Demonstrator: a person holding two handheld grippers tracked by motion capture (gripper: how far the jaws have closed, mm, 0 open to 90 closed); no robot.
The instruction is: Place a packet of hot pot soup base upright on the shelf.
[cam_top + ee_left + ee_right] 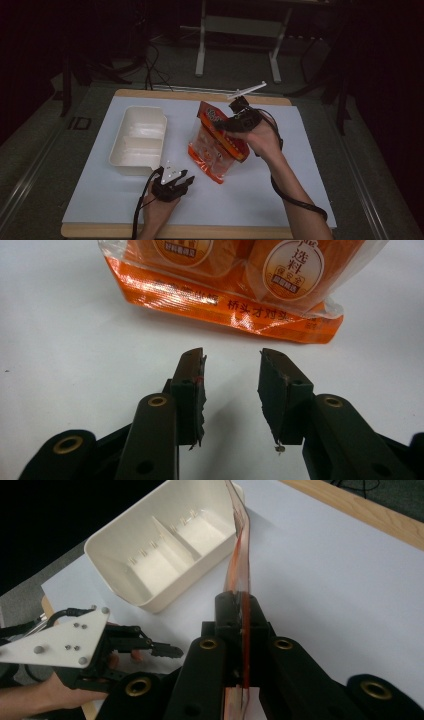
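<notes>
On the white sheet [260,190] covering the table, I see an orange snack bag [217,150] printed with Chinese characters. From my left gripper view I can read 选料 inside a round cream label and 桥头 along the orange bottom band; the rest is too glossy for me to be sure of.

I have my right gripper [231,123] clamped on the bag's upper edge. In my right gripper view, both jaws are pressed tight against the thin orange film [243,580], which runs up between them edge-on. The bag stands tilted, its lower end resting on the sheet.

My left gripper [186,182] sits low near the front edge, jaws parted wide with nothing between them. The bag's bottom seam [225,305] lies just ahead of its fingertips [192,362], apart from them.

Left of the bag, near it, stands a cream divided container [139,140] with its compartments bare. Nothing lies between my left gripper and the bag. Beyond the table, a white frame [240,30] stands on the dark floor.
</notes>
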